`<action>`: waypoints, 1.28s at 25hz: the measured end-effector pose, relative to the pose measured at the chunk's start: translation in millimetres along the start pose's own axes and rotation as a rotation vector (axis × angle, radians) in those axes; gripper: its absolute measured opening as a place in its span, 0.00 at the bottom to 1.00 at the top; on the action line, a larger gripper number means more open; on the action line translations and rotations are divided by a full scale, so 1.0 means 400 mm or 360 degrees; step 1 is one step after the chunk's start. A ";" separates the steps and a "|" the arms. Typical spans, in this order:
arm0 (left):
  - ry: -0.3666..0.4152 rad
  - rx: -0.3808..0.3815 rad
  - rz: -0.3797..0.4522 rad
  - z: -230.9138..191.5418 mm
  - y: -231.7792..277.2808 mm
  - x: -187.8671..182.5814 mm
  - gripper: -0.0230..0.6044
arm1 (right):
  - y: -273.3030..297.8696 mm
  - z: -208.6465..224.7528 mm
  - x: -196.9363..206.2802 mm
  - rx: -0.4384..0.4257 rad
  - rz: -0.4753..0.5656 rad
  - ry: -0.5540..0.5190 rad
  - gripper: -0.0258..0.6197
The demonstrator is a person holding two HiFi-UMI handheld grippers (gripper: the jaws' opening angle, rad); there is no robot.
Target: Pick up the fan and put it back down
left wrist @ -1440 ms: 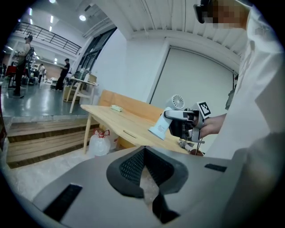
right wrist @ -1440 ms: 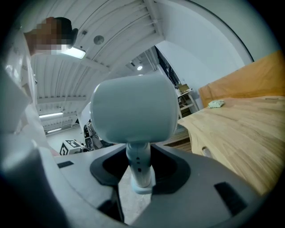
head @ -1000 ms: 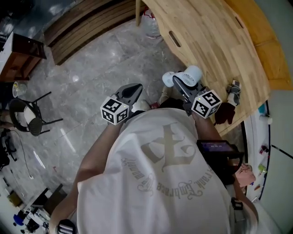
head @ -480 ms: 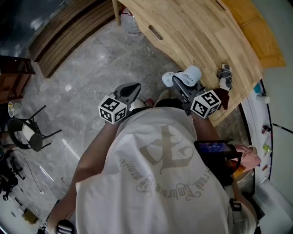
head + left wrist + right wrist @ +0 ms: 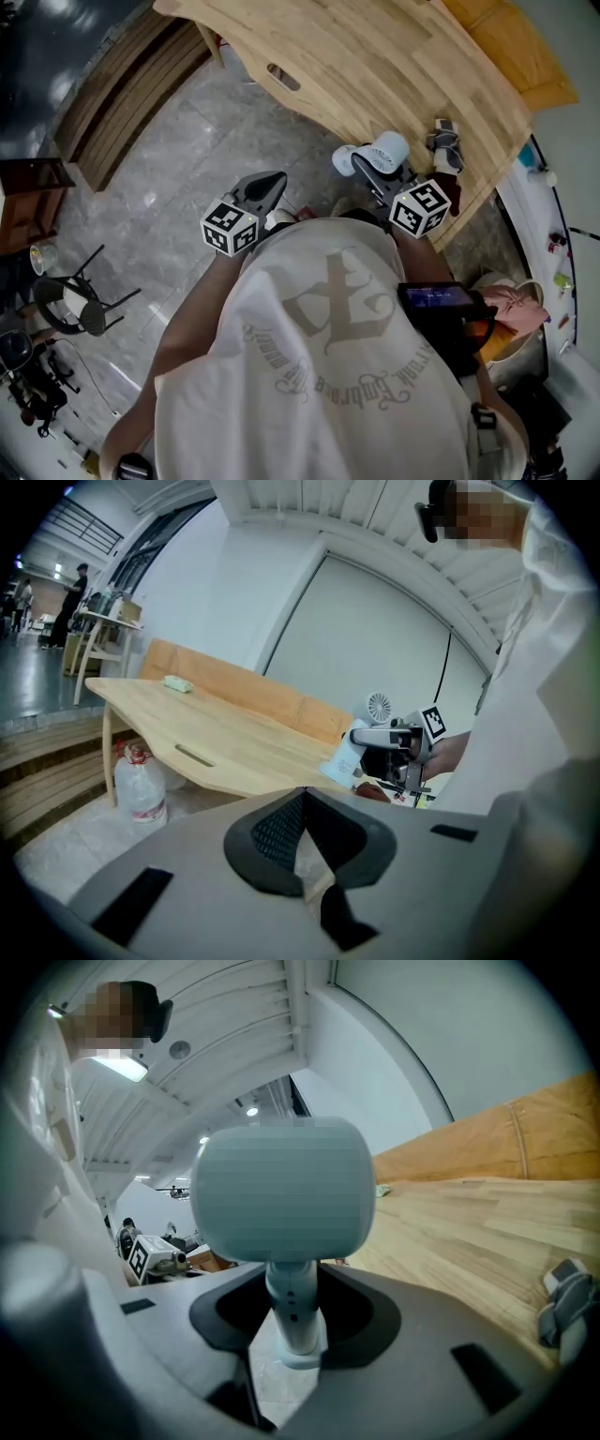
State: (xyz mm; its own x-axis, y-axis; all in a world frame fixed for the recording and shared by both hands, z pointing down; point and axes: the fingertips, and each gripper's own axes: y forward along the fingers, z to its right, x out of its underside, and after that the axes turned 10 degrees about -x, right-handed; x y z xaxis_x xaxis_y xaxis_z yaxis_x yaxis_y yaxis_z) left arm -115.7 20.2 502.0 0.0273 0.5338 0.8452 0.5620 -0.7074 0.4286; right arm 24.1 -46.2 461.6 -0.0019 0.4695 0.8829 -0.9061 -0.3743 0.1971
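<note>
A white hand-held fan [image 5: 382, 153] is held in the air near the wooden table's [image 5: 394, 66] front edge. My right gripper [image 5: 371, 174] is shut on the fan's handle [image 5: 292, 1314], and the rounded fan head [image 5: 281, 1190] stands upright above the jaws. The left gripper view shows the fan [image 5: 341, 759] and my right gripper [image 5: 398, 747] from the side. My left gripper [image 5: 266, 188] hangs over the grey floor to the left of the fan, its jaws shut with nothing between them [image 5: 298, 832].
A grey bundled cloth [image 5: 441, 139] [image 5: 564, 1303] lies on the table near its right edge, with a dark red item [image 5: 454, 193] beside it. A water jug [image 5: 141, 782] stands under the table. A small round fan [image 5: 379, 707] shows far back. A black chair [image 5: 77, 306] stands at the left.
The head view has swung: the table and the grey cloth have slid left and up in the picture. Both grippers keep their places before the body, and the right one still grips the fan.
</note>
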 end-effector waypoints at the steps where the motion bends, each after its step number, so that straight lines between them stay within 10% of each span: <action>1: 0.0011 0.0006 -0.0004 0.007 0.018 -0.009 0.05 | -0.012 0.019 -0.002 0.0014 0.0004 0.0003 0.27; 32: 0.0090 0.0051 -0.0176 0.172 0.263 -0.077 0.05 | -0.207 0.527 0.059 0.0419 -0.0184 -0.0040 0.28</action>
State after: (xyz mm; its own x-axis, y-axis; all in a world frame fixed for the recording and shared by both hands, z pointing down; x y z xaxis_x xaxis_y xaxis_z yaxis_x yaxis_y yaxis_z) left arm -0.5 -38.8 499.1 -0.0828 0.5802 0.8103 0.5851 -0.6299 0.5108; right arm 188.4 -172.7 555.9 0.1087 0.5026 0.8577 -0.7586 -0.5157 0.3983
